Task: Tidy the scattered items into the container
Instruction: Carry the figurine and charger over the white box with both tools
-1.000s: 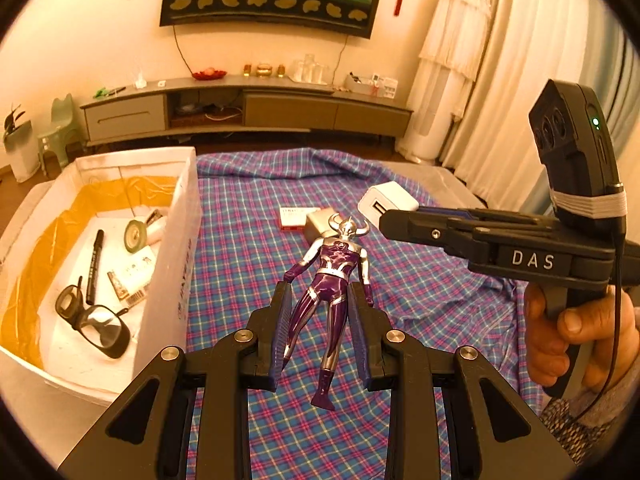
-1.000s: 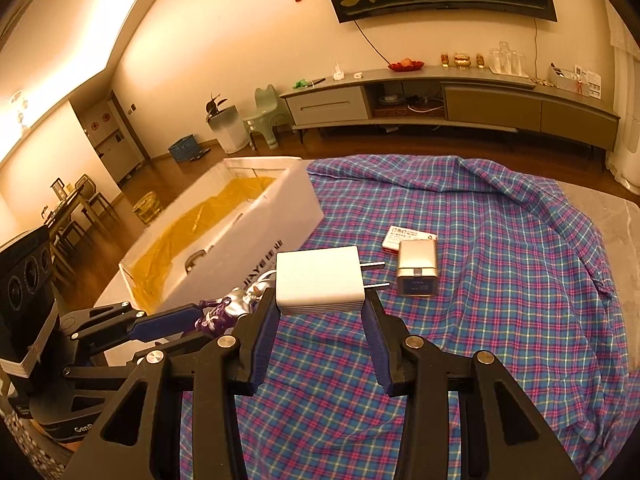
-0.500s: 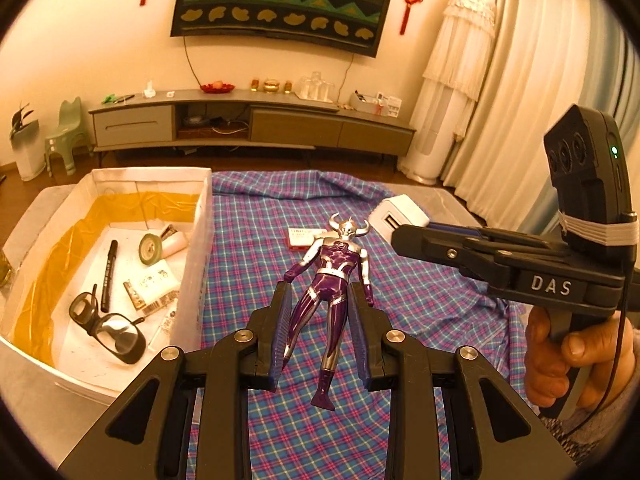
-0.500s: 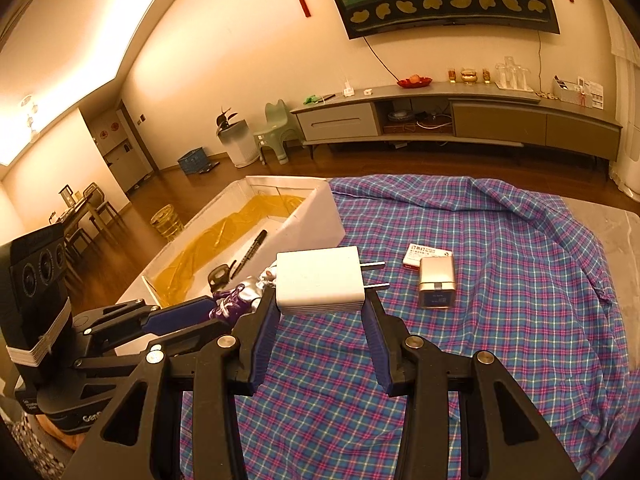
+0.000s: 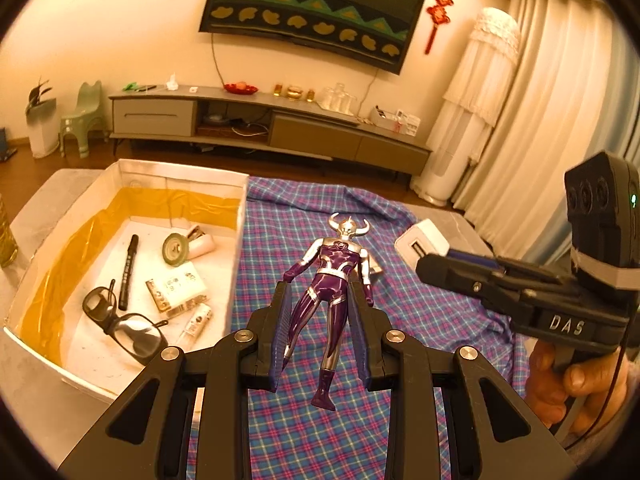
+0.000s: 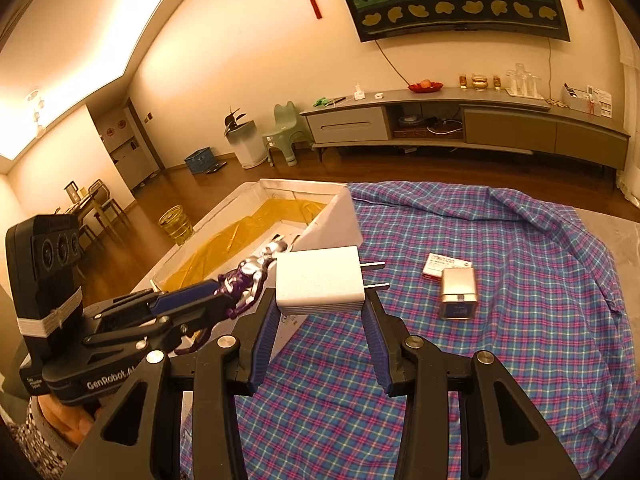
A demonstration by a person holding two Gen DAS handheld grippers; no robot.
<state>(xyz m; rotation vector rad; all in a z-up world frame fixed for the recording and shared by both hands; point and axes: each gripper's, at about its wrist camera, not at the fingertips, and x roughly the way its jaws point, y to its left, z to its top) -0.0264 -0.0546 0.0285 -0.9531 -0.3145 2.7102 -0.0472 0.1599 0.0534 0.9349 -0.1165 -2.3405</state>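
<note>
My left gripper is shut on a purple and silver toy figure, held above the plaid cloth, just right of the white box. My right gripper is shut on a white plug charger, prongs pointing right. The charger also shows in the left wrist view. The figure also shows in the right wrist view, near the box wall. The box holds glasses, a black pen, a tape roll and small packets.
On the cloth lie a silver box-shaped item and a white card packet. A TV cabinet stands along the far wall, curtains on the right. A bare tabletop surrounds the box.
Both grippers have risen and shifted left toward the box, each still holding its item. More of the box's inside shows in the left wrist view.
</note>
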